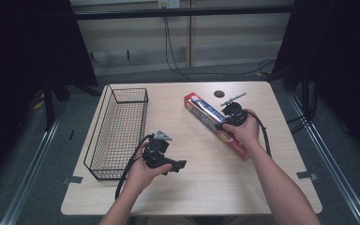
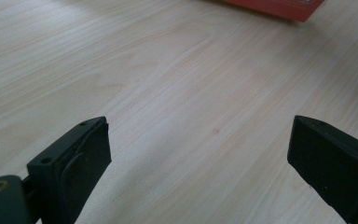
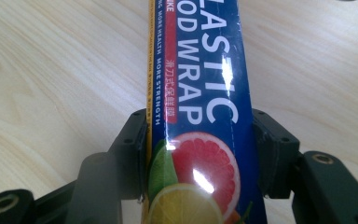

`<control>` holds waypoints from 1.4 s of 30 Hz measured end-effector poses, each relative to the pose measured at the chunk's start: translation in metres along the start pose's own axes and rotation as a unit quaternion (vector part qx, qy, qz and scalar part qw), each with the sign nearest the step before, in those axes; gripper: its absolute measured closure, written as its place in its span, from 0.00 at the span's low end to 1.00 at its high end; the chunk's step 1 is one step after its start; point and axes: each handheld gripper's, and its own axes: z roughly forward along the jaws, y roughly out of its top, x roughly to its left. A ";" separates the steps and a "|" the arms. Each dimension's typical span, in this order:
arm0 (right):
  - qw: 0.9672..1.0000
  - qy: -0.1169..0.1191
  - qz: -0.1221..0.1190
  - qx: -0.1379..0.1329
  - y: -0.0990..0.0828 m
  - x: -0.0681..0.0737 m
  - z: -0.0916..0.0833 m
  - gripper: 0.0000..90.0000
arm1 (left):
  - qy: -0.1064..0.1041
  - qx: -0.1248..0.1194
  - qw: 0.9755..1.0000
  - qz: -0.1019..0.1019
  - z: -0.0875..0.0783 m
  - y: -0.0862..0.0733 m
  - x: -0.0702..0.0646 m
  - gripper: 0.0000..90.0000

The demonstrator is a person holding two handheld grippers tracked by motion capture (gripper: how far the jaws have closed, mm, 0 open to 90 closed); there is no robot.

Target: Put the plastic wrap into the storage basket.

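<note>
Glossy blue-and-red cardboard: the plastic wrap box (image 3: 200, 116) sits between the jaws of my right tool (image 3: 200, 154), which look closed onto its two long sides, pads touching the card. In the high view the box (image 1: 206, 117) lies diagonally on the right half of the worktop (image 1: 201, 187), far end pointing left & away, near end towards my right hand (image 1: 244, 131). My left tool (image 1: 180, 165) hovers over bare wood near the middle, jaws wide apart, holding nothing; in its own view the red end of the box (image 2: 279, 7) shows at the far edge.

Step in hand, I'd say: get a firm grip & lift the box, prob. for the wire basket (image 1: 117, 136) at the left. To do it well: keep the squeeze even, not so hard the card buckles. The grip looks near one end, so the long box may droop; lift level & slow, w/ the left tool ready to steady the far end. Basket is long & narrow, so line the box up w/ its length before lowering.

Surface: pale wood-grain, smooth, w/ a round cable hole (image 1: 219, 93) at the far edge. Room: dim, dark curtains either side, cables on a grey floor beyond.
</note>
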 end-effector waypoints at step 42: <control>0.987 0.098 -0.124 -0.039 -0.006 0.059 -0.084 0.50 | -0.017 0.038 0.971 0.234 -0.008 0.130 0.000 0.06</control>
